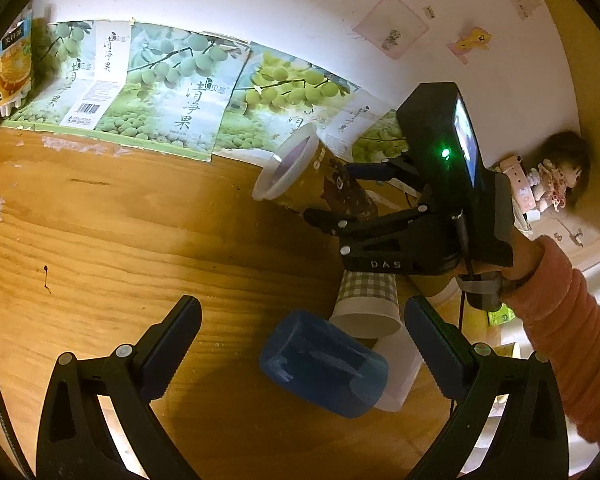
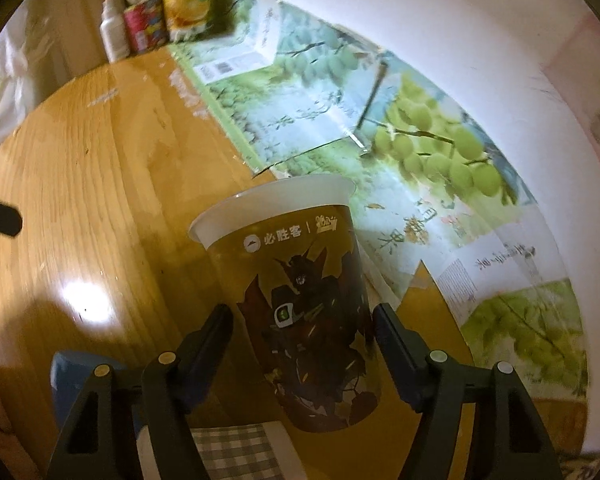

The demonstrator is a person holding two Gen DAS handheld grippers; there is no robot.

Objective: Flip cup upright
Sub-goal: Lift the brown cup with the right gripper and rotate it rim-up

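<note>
Cup point(image 2: 300, 280), tilted above the table point(image 1: 120, 220), pinched in right jaws; left jaws spread wide, empty.

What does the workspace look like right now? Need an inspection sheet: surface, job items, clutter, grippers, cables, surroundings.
Surface: wooden table, glossy, with scuffs and a dark stain.
Job's things: printed yellow cup tilted off the table, rim away from the gripper.
Clutter: blue cup on its side; checked paper cup and white cup beside it; bottles and cartons at the far edge.
Grippers: right hand-held gripper shut on the printed yellow cup; left hand-held gripper open, empty.
Cables: black cable on the right unit.
Surroundings: fruit-print cardboard against the white wall; doll in the corner.
</note>
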